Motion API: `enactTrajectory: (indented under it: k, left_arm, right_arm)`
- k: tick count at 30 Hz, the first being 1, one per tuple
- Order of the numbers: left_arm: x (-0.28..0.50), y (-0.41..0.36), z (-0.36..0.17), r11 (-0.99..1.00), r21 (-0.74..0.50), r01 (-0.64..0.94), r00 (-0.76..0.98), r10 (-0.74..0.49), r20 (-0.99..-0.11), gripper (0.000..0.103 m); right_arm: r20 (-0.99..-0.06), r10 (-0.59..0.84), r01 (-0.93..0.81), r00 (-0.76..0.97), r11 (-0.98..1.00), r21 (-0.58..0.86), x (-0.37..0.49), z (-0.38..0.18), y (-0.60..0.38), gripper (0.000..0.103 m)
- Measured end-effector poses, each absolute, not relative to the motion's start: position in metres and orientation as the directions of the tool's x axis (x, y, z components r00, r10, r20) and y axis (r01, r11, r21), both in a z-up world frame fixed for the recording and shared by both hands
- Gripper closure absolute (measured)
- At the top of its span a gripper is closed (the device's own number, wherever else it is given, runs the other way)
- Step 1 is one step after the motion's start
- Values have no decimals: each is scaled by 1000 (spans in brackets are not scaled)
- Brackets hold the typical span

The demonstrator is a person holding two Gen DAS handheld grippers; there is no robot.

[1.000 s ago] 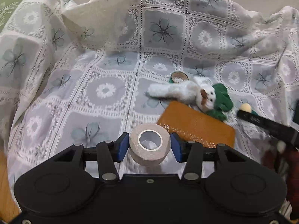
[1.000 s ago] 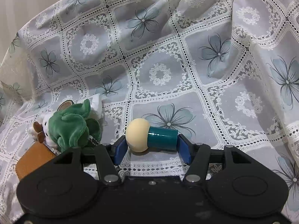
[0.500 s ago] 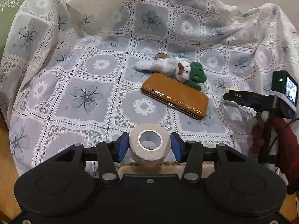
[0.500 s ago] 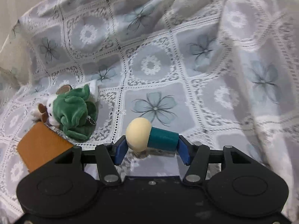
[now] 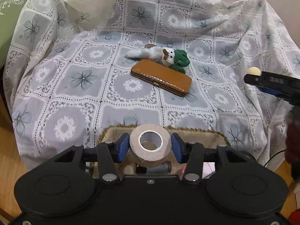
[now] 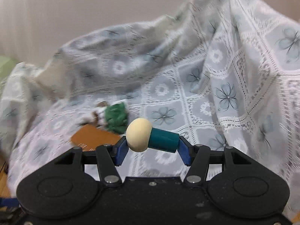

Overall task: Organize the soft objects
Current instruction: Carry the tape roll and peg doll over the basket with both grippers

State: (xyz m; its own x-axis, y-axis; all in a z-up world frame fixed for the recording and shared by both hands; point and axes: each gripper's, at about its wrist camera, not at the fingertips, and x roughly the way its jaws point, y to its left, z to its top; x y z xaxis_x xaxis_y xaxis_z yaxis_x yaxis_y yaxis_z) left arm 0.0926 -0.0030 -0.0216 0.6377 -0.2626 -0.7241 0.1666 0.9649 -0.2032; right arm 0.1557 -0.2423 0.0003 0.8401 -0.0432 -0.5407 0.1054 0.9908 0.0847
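Observation:
My left gripper (image 5: 150, 146) is shut on a beige roll of tape (image 5: 150, 147), held above a fabric-lined basket (image 5: 202, 131) at the sofa's front edge. My right gripper (image 6: 151, 139) is shut on a toy mushroom (image 6: 152, 137) with a cream cap and teal stem, lifted clear of the cloth; it also shows at the right of the left wrist view, right gripper (image 5: 266, 81). A white and green plush toy (image 5: 168, 57) lies behind a tan leather case (image 5: 161, 76) on the flowered cloth. The plush toy (image 6: 112, 117) and tan case (image 6: 93, 137) appear blurred in the right wrist view.
A lace flowered cloth (image 5: 75, 78) drapes the whole sofa. A green cushion (image 5: 9, 13) sits at the far left. A small tape ring (image 5: 150, 46) peeks out behind the plush. Wooden floor (image 5: 7, 146) shows at the lower left. A red-sleeved hand (image 5: 293, 142) holds the right gripper.
Both grippers have pulled back from the sofa with their objects. The basket has come into view under the tape roll. The right gripper has risen, and its view is now blurred.

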Motion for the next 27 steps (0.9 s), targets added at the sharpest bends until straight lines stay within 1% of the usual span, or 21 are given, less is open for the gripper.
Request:
enactTrajectory:
  k: [2, 7, 12, 15, 17, 21, 27]
  left_arm:
    - [86, -3, -21, 965, -201, 167, 641, -261, -722, 55]
    - [70, -1, -16, 965, -203, 164, 653, -260, -712, 55]
    - [56, 0, -12, 965, -204, 163, 667, -260, -698, 55]
    - [52, -2, -11, 965, -205, 164, 667, -261, -697, 55]
    - [52, -3, -12, 964, -204, 168, 665, -264, -699, 55]
    - [60, -9, -17, 968, -188, 169, 660, -252, -708, 55]
    - [70, -16, -23, 971, -172, 169, 651, -241, -720, 55]
  right_arm:
    - [-534, -22, 76, 845, 994, 79, 132, 5, -232, 47]
    - [-550, 49, 26, 834, 991, 128, 80, 10, -211, 47]
    - [-559, 92, 6, 824, 985, 170, 39, 14, -199, 47]
    - [-564, 97, 2, 820, 985, 172, 22, 13, -191, 47]
    - [-574, 100, 1, 812, 985, 172, 12, 11, -187, 46]
    - [-629, 123, 7, 768, 980, 201, 5, -2, -183, 46]
    - [-675, 118, 7, 728, 984, 180, 7, -18, -175, 46]
